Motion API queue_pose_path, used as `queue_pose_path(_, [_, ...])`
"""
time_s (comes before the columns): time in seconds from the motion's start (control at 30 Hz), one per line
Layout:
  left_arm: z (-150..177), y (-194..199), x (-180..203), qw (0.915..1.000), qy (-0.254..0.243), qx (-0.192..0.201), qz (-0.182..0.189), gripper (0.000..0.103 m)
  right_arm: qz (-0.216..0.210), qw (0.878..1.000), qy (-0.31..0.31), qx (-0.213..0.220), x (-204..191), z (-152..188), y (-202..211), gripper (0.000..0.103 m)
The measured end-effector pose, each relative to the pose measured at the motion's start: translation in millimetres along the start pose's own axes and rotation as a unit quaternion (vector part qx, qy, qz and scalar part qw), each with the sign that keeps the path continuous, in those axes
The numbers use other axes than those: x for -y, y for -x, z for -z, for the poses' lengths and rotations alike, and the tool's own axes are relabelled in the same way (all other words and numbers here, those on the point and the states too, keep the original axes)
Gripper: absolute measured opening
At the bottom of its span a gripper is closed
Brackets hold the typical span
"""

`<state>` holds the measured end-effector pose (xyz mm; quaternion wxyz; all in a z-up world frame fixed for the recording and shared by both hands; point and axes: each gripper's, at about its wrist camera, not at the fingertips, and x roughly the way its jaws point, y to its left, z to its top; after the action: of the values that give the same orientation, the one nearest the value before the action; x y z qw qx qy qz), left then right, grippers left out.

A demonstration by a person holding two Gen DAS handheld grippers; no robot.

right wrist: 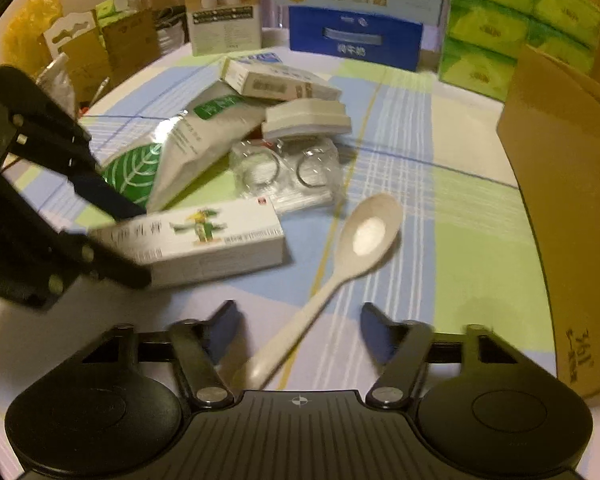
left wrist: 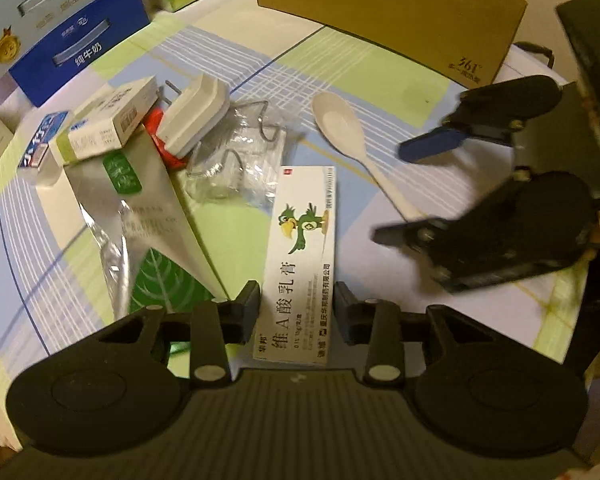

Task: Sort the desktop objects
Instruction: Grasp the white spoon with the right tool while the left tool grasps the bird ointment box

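A white ointment box [left wrist: 300, 248] with a green bird on it lies on the checked tablecloth. My left gripper [left wrist: 298, 312] has its fingers pressed against both long sides of the box's near end; the right wrist view shows this left gripper [right wrist: 122, 240] at the box [right wrist: 204, 236]. A cream plastic spoon [right wrist: 364, 236] lies to the right of the box. My right gripper [right wrist: 300, 330] is open, one finger on each side of the spoon's handle and neither touching it. In the left wrist view the right gripper [left wrist: 414, 190] hovers over the handle end of the spoon [left wrist: 340, 120].
Behind the box is a pile: foil pouch [left wrist: 140, 216], small medicine box [left wrist: 108, 124], white plug adapter [left wrist: 194, 116], clear bag with metal rings [right wrist: 288, 172]. A brown carton [right wrist: 572, 200] stands at the right, with a blue milk box [right wrist: 356, 36] and green tissue packs [right wrist: 512, 24] behind.
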<state>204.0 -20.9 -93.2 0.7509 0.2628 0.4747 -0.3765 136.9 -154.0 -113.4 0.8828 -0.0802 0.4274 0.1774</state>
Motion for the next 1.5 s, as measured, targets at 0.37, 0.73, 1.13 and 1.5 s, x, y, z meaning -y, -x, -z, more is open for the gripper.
queue_pose_path(0.37, [11, 16, 34, 0.9988, 0.044, 0.014, 0.012, 0.033, 0.014, 0.996, 0.054, -0.072, 28, 37, 47, 0.005])
queue_pose_path(0.73, [2, 16, 54, 0.9971, 0.052, 0.044, -0.035, 0.053, 0.016, 0.999, 0.019, -0.024, 43, 47, 58, 0.053])
queue_pose_path(1.13, [-4, -9, 48, 0.9957, 0.069, 0.048, -0.04, 0.045, 0.02, 0.999, 0.026, 0.024, 45, 34, 27, 0.052])
queue_pose_path(1.5, [0, -21, 47, 0.993, 0.096, 0.054, -0.045, 0.043, -0.006, 0.999, 0.03, 0.041, 45, 35, 23, 0.03])
